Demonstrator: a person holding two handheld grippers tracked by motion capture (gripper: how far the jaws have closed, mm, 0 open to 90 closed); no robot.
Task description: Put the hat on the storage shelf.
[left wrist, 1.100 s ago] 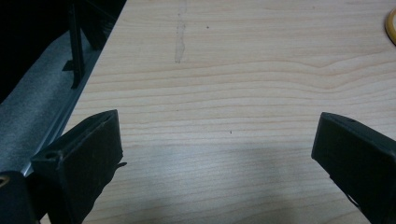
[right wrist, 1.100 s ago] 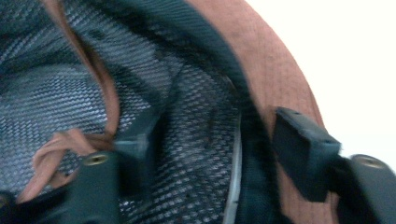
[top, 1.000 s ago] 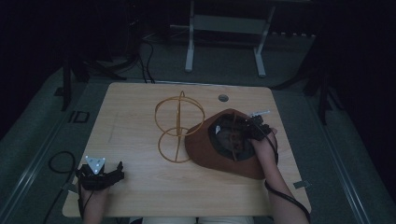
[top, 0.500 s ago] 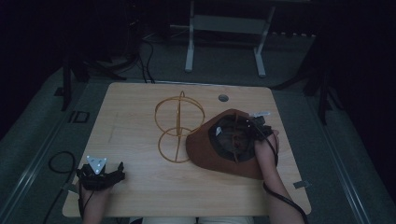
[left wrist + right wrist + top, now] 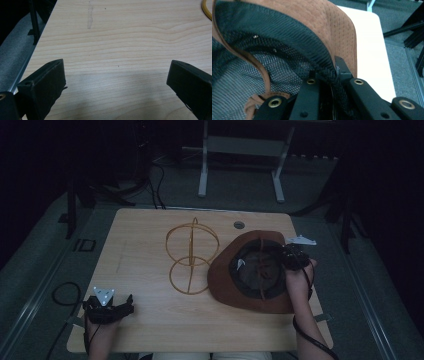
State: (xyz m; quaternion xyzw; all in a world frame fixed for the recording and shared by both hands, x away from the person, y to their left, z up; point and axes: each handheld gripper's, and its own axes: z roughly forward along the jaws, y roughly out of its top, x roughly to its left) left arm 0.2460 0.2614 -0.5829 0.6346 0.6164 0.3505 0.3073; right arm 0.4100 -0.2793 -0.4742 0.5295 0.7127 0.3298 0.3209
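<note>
Hat (image 5: 250, 290): brown suede-like shell, wide brim, lying crown-down on the worktop (image 5: 145, 240) near its right edge, opening upward. Inside shows dark mesh lining and a thin brown strap (image 5: 259, 67) crossing the opening. In the right gripper view the outer surface is finely perforated and the inner band is black woven mesh.

Worktop: pale wood-grain laminate, rectangular, rounded corners; a small round grommet (image 5: 239, 225) near the far edge, right of centre.

Wire stand (image 5: 191, 255): thin yellow-tan rings, one upright ring crossed by a second, a flat ring base at the near side; sits at the worktop centre, just beside the hat's left brim. Touching or not, cannot tell.

Right gripper (image 5: 294, 256): at the hat's right rim, fingers (image 5: 352, 87) clenched on the rim, one inside against the mesh band, one outside on the brim. Cable trails along the forearm toward the near edge.

Left gripper (image 5: 107, 307): near the near-left corner of the worktop, well apart from hat and stand, fingers (image 5: 47, 80) released and spread wide over bare wood.

Beyond the far edge: grey floor, a white metal frame (image 5: 240, 150), dark cables.
</note>
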